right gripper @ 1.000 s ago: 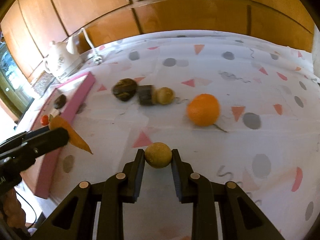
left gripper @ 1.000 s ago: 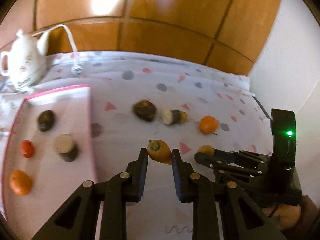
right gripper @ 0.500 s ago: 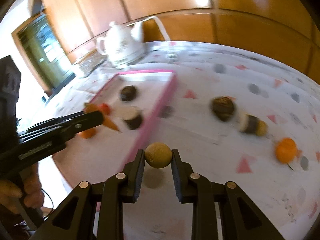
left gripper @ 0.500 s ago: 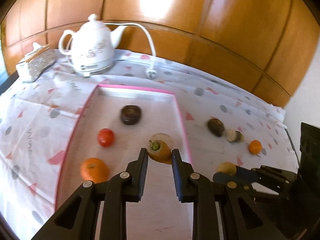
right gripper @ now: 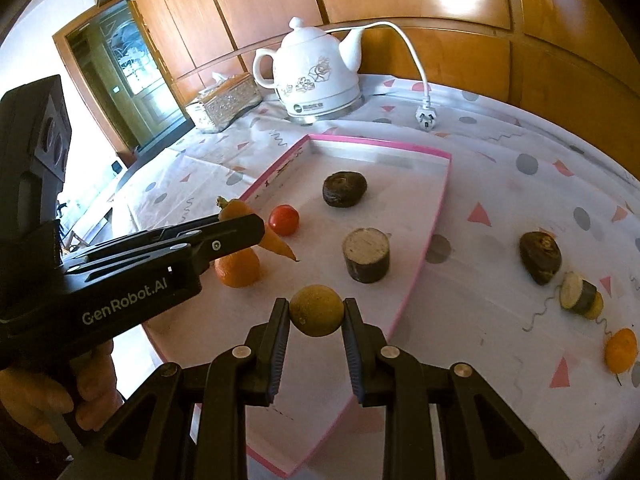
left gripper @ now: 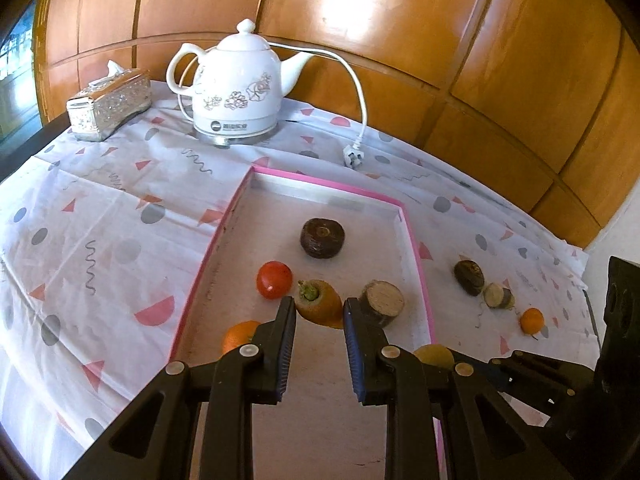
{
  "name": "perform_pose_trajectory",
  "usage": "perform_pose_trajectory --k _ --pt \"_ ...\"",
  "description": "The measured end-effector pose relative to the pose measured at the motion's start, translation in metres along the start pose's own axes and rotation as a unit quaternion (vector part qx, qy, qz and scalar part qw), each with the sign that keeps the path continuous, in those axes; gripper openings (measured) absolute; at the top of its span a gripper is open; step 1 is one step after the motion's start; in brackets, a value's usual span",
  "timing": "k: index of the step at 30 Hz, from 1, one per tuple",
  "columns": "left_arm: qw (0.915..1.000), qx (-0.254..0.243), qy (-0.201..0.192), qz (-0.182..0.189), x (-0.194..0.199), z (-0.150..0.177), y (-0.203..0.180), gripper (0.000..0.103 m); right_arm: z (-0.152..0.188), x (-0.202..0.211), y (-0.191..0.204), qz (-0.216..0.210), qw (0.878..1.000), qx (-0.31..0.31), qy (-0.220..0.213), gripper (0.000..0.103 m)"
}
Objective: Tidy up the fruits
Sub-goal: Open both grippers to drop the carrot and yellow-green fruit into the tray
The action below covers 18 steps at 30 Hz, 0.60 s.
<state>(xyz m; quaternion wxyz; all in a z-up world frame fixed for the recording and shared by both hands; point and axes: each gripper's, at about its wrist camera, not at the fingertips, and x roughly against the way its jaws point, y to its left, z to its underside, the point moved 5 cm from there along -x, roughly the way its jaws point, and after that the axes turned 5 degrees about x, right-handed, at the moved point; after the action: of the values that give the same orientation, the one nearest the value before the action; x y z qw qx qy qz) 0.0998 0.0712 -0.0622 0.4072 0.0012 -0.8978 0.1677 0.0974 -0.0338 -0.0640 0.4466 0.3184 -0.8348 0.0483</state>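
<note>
My left gripper (left gripper: 319,312) is shut on an orange carrot (left gripper: 320,307) and holds it above the pink-rimmed tray (left gripper: 324,186); it also shows in the right wrist view (right gripper: 240,232). My right gripper (right gripper: 316,312) is shut on a round yellow-brown fruit (right gripper: 316,310) above the tray's (right gripper: 444,196) near part. In the tray lie a dark round fruit (left gripper: 322,237), a red tomato (left gripper: 274,279), an orange (left gripper: 238,336) and a cut brown stub (left gripper: 382,303).
On the cloth right of the tray lie a dark fruit (right gripper: 540,257), a cut stub (right gripper: 580,295) and a small orange (right gripper: 620,350). A white kettle (left gripper: 236,88) with its cord and plug (left gripper: 352,157) and a tissue box (left gripper: 108,104) stand at the back.
Both grippers have moved left with their loads, from over the cloth to over the tray. The carrot and the yellow fruit stay held.
</note>
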Motion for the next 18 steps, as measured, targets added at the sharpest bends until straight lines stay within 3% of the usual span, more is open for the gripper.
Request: perform_pose_trajectory --k 6,18 --pt "0.9998 0.013 0.004 -0.016 -0.002 0.0 0.008 0.025 -0.004 -0.006 -0.002 0.0 1.0 -0.02 -0.006 0.033" --pt "0.9997 0.007 0.01 -0.022 -0.003 0.007 0.003 0.032 0.012 -0.005 -0.01 0.012 0.999 -0.053 -0.004 0.033"
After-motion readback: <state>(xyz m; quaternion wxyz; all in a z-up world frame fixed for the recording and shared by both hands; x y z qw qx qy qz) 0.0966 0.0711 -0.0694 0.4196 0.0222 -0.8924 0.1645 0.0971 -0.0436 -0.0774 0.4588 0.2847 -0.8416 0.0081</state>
